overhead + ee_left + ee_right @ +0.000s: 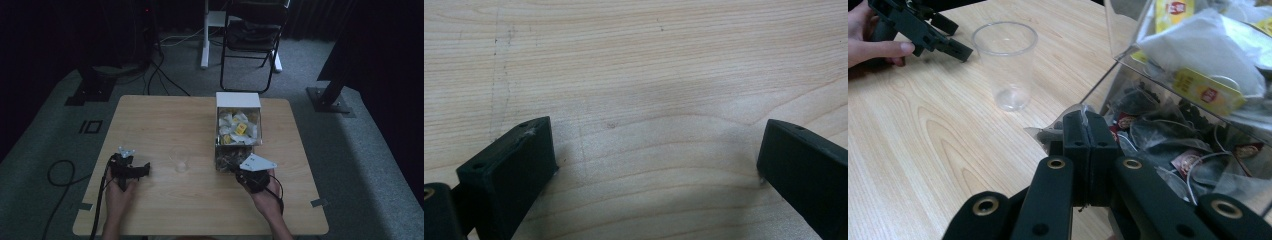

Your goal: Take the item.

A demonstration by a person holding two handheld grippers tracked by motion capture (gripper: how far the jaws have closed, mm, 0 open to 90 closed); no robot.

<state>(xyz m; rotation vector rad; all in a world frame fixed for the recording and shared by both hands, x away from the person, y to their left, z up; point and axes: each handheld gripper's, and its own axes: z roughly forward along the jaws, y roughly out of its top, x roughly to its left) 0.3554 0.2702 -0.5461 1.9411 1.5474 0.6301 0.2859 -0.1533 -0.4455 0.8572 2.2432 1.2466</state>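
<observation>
**Right claw pinches a tea bag at the box**

The right claw (1088, 131) is clenched on a tea bag (1050, 134) at the lower opening of the clear tea-bag box (238, 131). The left claw (656, 165) rests released on the bench (165, 120), near the empty plastic cup (1005, 65).

The right gripper (1089, 131) sat at the box's (238, 100) near end, a tea bag (1055, 131) pinched between its jaws. The cup (1005, 65) stood beyond them, left; the left gripper (131, 168) farther left still, on the table (165, 115).
</observation>
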